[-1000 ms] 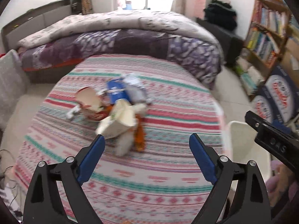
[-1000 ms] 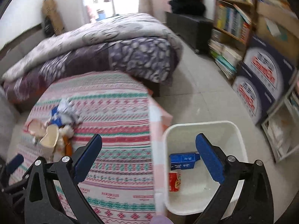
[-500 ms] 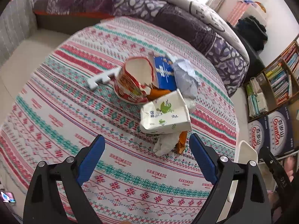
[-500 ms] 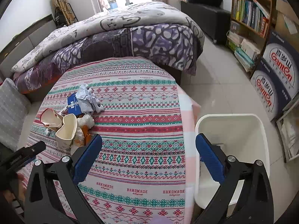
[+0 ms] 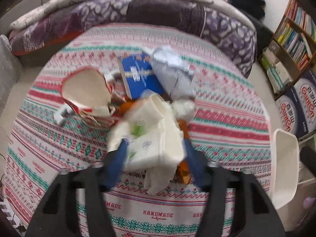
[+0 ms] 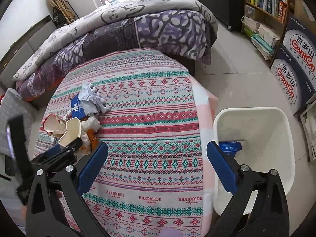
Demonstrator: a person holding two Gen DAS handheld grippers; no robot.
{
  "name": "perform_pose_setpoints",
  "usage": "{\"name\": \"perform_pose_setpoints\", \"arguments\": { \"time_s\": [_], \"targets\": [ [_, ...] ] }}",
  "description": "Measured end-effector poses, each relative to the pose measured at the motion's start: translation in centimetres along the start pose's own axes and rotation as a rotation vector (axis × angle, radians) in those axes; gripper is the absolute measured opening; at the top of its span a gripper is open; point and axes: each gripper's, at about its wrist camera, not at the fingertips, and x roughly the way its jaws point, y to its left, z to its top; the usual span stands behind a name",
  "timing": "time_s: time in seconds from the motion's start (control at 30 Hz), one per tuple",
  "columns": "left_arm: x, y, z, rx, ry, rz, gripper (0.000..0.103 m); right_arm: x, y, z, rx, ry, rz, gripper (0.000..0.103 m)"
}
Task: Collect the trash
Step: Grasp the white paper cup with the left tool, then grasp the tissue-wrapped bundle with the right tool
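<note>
A pile of trash lies on the patterned tablecloth [image 5: 227,118]: a torn red-and-white cup [image 5: 85,90], a blue box [image 5: 138,77], crumpled grey paper [image 5: 171,71], white tissue [image 5: 183,108] and an orange scrap [image 5: 183,171]. My left gripper [image 5: 155,154] is closing; its blue pads sit against both sides of a white paper cup [image 5: 152,144] with green print. From the right wrist view the same cup [image 6: 72,131] shows at the left gripper's tip. My right gripper [image 6: 156,167] hangs open and empty over the table's near right edge, beside the white bin [image 6: 250,118].
The bin stands on the tiled floor right of the table with a blue box [image 6: 230,146] inside. A bed with a purple quilt [image 6: 158,29] lies behind the table. A bookshelf [image 6: 264,0] and printed cartons [image 6: 296,69] line the right wall. A grey cushion [image 6: 13,106] sits at left.
My left gripper has dropped forward onto the trash pile and its jaws have narrowed around the white paper cup. The right gripper has tilted slightly downward and stays wide open.
</note>
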Motion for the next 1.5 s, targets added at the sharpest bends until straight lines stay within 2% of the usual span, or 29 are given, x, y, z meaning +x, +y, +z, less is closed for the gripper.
{"name": "perform_pose_setpoints", "arguments": {
  "time_s": [0.1,0.17,0.23,0.37,0.5,0.53,0.6,0.67,0.73,0.9,1.13,1.3,1.4,1.5],
  "targets": [
    [-1.0,1.2,-0.2,-0.04,-0.029,-0.047,0.044,0.5,0.7,0.0,-0.004,0.007,0.011,0.096],
    [-2.2,2.5,-0.4,-0.088,-0.037,-0.101,0.034,0.7,1.2,-0.1,-0.01,0.015,0.024,0.096],
    [-3.4,4.2,-0.9,-0.151,-0.033,-0.173,0.03,1.0,2.1,-0.3,-0.022,0.024,0.038,0.096],
    [-5.7,6.4,-2.1,-0.239,-0.036,-0.233,0.03,1.7,4.2,-1.1,-0.067,0.039,0.065,0.096],
    [-9.1,7.8,-3.1,-0.273,-0.083,-0.232,0.03,2.9,6.8,-2.2,-0.125,0.064,0.106,0.094],
    [-9.8,7.9,-3.2,-0.278,-0.094,-0.236,0.03,3.3,7.6,-2.5,-0.138,0.076,0.129,0.092],
    [-11.4,8.2,-3.4,-0.286,-0.127,-0.235,0.03,4.0,8.9,-3.1,-0.151,0.104,0.174,0.079],
    [-12.5,8.6,-3.4,-0.284,-0.153,-0.214,0.03,5.1,10.4,-3.5,-0.151,0.141,0.235,0.074],
    [-13.2,9.1,-3.5,-0.286,-0.168,-0.206,0.03,5.9,11.4,-3.8,-0.159,0.151,0.255,0.069],
    [-13.3,10.9,-4.1,-0.311,-0.153,-0.201,0.03,7.9,13.5,-4.2,-0.193,0.156,0.244,0.062],
    [-12.8,13.3,-5.1,-0.352,-0.124,-0.189,0.03,9.8,15.0,-4.6,-0.239,0.146,0.2,0.061],
    [-12.5,14.7,-5.6,-0.388,-0.112,-0.183,0.03,9.8,15.3,-4.5,-0.265,0.123,0.167,0.06],
    [-12.6,15.1,-5.7,-0.399,-0.115,-0.179,0.03,9.1,15.3,-4.8,-0.278,0.105,0.173,0.055],
    [-12.7,15.3,-5.6,-0.404,-0.118,-0.181,0.03,8.0,15.1,-5.3,-0.28,0.099,0.182,0.054]
  ]
}}
